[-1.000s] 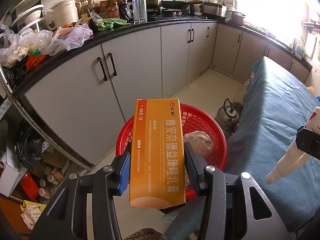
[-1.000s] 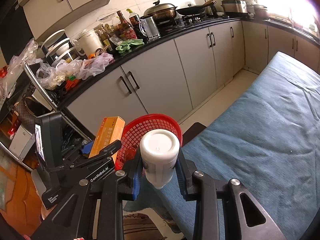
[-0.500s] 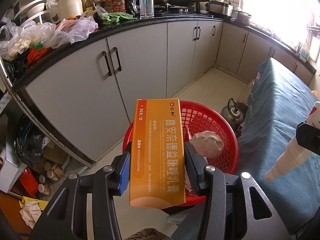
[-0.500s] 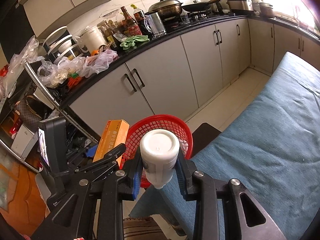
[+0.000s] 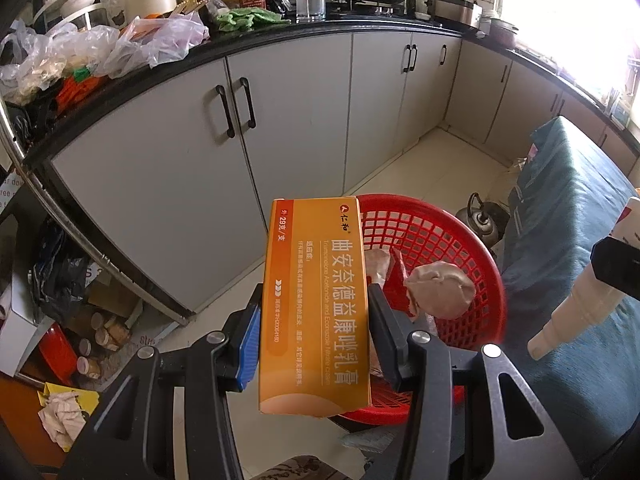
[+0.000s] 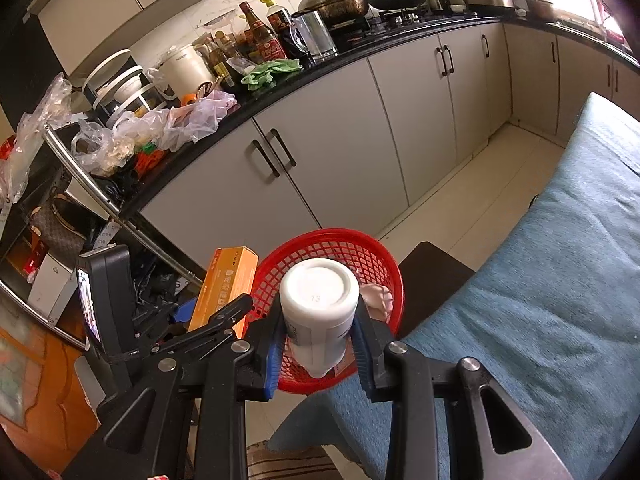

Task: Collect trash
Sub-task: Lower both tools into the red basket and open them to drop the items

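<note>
Trash is partly gathered: the red basket [image 5: 452, 248], low and right of centre in the left wrist view, already holds a crumpled pinkish wad [image 5: 440, 290] and some smaller scraps beside it. Two more pieces are in hand but not yet dropped. The left gripper [image 5: 314, 316] has its jaws clamped on the sides of an orange medicine box [image 5: 316, 304], which stands upright at lower centre of that frame, overlapping the basket's left rim. The right gripper [image 6: 320, 330] is closed around a white plastic bottle [image 6: 318, 312], base toward the camera, neck pointing down over the basket [image 6: 332, 248] at lower centre. Both items look ready for release into the basket. Whether other litter remains on the blue-covered surface [image 6: 560, 280] at right cannot be told.
</note>
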The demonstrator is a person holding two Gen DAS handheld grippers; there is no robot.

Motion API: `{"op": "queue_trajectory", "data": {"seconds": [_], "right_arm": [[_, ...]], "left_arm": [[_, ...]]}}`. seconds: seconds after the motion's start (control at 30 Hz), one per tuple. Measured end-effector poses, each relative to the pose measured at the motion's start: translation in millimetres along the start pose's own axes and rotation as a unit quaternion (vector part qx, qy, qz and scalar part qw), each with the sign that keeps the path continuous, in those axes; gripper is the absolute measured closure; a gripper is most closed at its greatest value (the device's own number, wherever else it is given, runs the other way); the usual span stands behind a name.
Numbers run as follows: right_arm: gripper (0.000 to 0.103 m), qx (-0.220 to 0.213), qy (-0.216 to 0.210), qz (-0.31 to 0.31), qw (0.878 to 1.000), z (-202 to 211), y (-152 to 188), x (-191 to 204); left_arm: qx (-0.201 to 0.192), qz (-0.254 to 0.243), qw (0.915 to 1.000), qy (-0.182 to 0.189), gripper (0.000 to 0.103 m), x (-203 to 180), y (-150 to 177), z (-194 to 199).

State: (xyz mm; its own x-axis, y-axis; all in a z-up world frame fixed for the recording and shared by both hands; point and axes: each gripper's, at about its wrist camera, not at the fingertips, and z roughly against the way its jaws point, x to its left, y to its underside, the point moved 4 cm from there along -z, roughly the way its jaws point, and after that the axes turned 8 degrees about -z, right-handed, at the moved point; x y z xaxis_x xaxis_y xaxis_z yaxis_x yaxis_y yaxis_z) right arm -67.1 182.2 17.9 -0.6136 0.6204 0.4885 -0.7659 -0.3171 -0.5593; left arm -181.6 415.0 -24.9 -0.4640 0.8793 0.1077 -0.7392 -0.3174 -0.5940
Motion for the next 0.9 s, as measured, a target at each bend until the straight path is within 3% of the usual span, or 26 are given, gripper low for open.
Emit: {"op": "queue_trajectory", "data": {"seconds": [0.9], "right_arm": [[0.07, 0.022, 0.005, -0.018, 1.0, -32, -5, -4]], "left_arm": [[0.019, -0.002, 0.9998, -0.002, 0.056, 6, 4, -20]]}}
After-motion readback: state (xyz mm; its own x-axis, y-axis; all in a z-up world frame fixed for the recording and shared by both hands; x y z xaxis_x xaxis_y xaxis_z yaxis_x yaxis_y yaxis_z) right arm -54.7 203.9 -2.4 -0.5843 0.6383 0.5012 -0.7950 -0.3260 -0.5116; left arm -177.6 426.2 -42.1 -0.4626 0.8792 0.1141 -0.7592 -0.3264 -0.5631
